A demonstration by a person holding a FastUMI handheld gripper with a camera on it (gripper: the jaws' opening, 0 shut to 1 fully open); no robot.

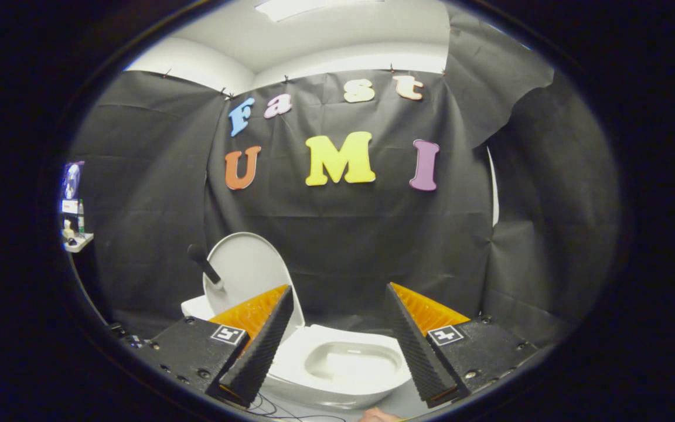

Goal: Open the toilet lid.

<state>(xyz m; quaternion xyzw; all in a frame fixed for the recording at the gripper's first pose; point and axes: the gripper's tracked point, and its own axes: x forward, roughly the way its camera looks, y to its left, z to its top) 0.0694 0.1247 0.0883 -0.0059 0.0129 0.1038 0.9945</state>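
Observation:
A white toilet stands on the floor against the black cloth wall. Its round lid (246, 269) is raised upright, leaning back over the tank (197, 306). A dark handle (204, 264) sticks out from the lid's face. The seat and bowl (349, 363) lie exposed below, seen between my fingers. My gripper (337, 313) hovers above and in front of the bowl, open wide, with nothing between its fingers. The left finger (261, 346) overlaps the lid's lower edge in view; whether it touches is unclear.
A small shelf (77, 240) with bottles hangs at the far left of the booth. Thin cables (273, 407) lie on the floor in front of the toilet. Black cloth (548, 234) closes in the right side, with a white wall strip showing through a gap.

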